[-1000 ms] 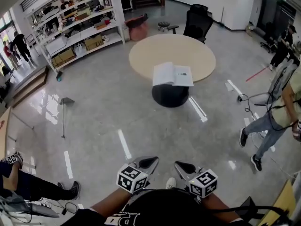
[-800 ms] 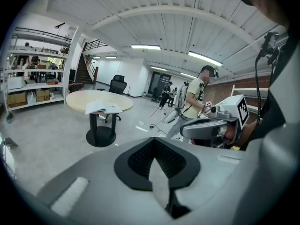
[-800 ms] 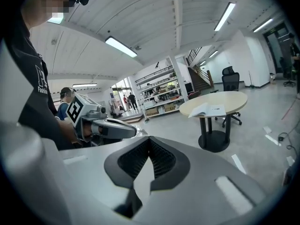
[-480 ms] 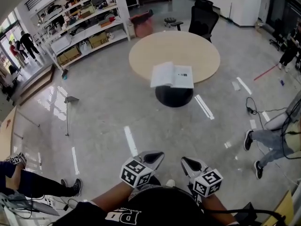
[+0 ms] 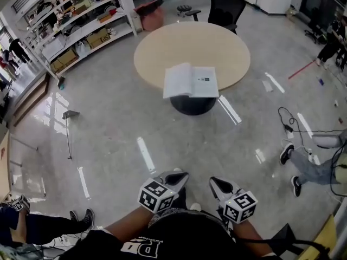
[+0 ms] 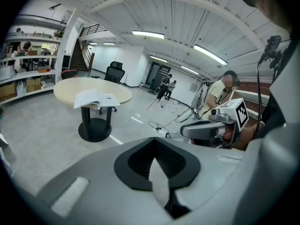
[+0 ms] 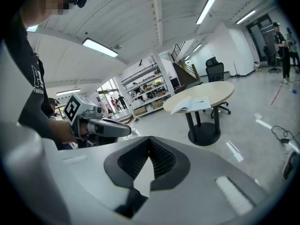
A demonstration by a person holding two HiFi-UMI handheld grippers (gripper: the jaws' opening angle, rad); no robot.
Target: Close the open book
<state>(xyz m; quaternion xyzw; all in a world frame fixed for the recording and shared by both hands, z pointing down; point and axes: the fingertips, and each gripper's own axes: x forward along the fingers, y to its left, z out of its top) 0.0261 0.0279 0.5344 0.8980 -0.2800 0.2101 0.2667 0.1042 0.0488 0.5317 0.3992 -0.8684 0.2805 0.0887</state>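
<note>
The book (image 5: 191, 81) lies open, pages up, on the near part of a round bench (image 5: 168, 45). Its near edge sits at the bench rim, above the dark pedestal (image 5: 191, 105). Whether it overhangs the rim cannot be settled from the head view. The left page curves up slightly. The right page carries a small dark block of print, too small to read. The spine and covers are hidden beneath the pages.

Both grippers are well apart from the book, low in the head view, with a broad stretch of bare floor (image 5: 162, 134) between. The left gripper (image 5: 180, 176) points up-frame toward the bench, with the book ahead and a little to its right. Its jaws are pressed together, with nothing between them. The right gripper (image 5: 214, 182) sits just beside it, with the book ahead and slightly to its left. Its jaws likewise meet and are empty. The hands holding them are hidden behind the marker cubes (image 5: 155, 195).

Beyond the bench stands a black office chair (image 5: 223, 7). Shelving (image 5: 76, 28) runs along the left, its contents too small to identify. A person (image 5: 312, 164) at the right edge is cut off by the frame, and a cable (image 5: 290, 124) lies on the floor nearby.
</note>
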